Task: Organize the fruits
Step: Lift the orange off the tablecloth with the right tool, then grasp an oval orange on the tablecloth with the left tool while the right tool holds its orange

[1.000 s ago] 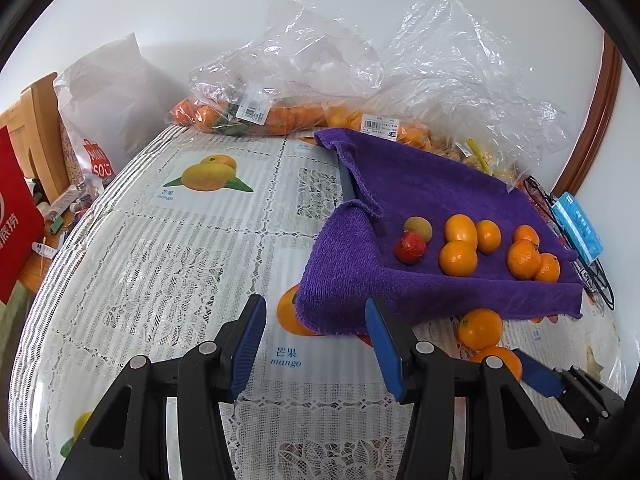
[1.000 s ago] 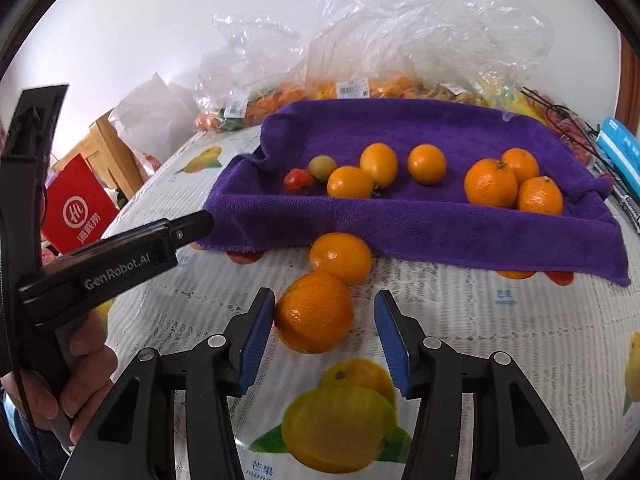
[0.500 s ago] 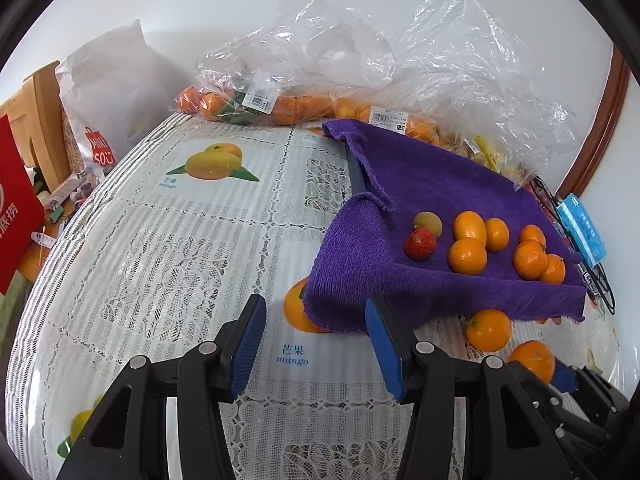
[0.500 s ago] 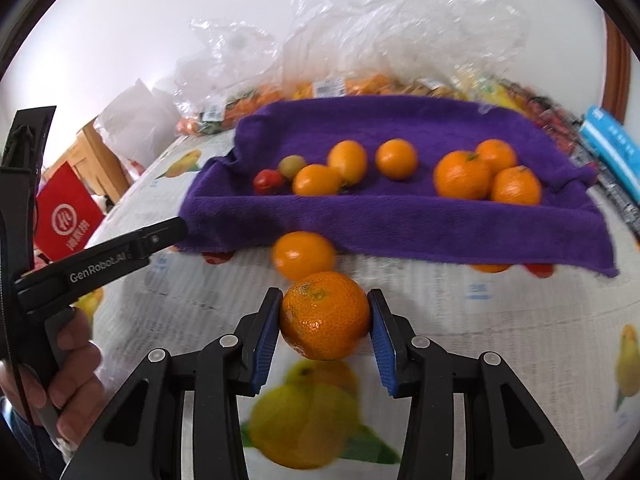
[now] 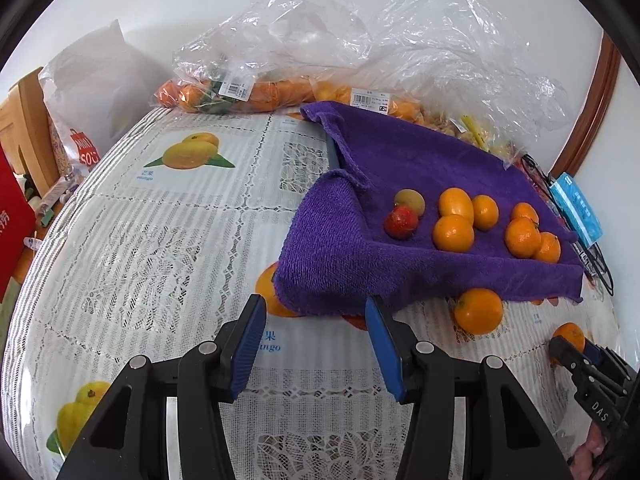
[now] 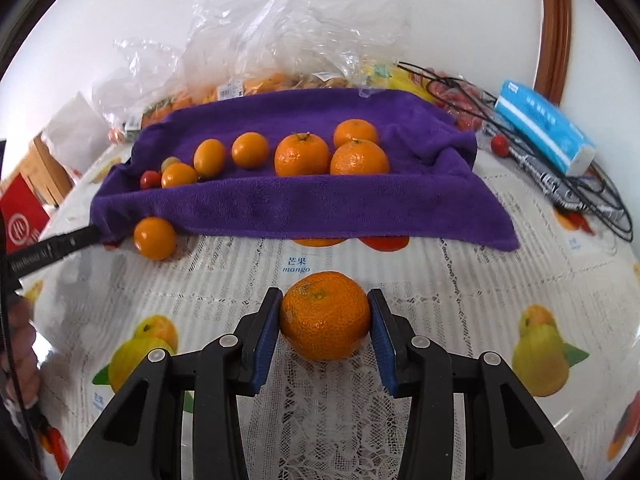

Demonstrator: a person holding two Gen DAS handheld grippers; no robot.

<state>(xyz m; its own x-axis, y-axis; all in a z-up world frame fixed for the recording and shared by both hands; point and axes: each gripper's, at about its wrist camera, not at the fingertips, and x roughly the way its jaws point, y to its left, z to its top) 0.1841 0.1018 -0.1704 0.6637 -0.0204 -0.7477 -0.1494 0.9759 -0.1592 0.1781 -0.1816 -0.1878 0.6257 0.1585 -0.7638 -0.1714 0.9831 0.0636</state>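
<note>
Both jaws of the right gripper (image 6: 324, 316) have just closed, clamping one mandarin (image 6: 325, 315) between them.

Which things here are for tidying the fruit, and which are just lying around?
For the job:
- round orange mandarin clamped in the right gripper
- smooth orange fruit loose on the tablecloth
- purple towel holding sorted fruit
- left gripper, jaws apart, empty

Just lying about:
- crinkly clear plastic bags
- blue tissue pack
- black cables
- red paper bag

Bright, even daylight with soft shadows; strong fisheye bending and black corners; left edge of right view blurred.
</note>
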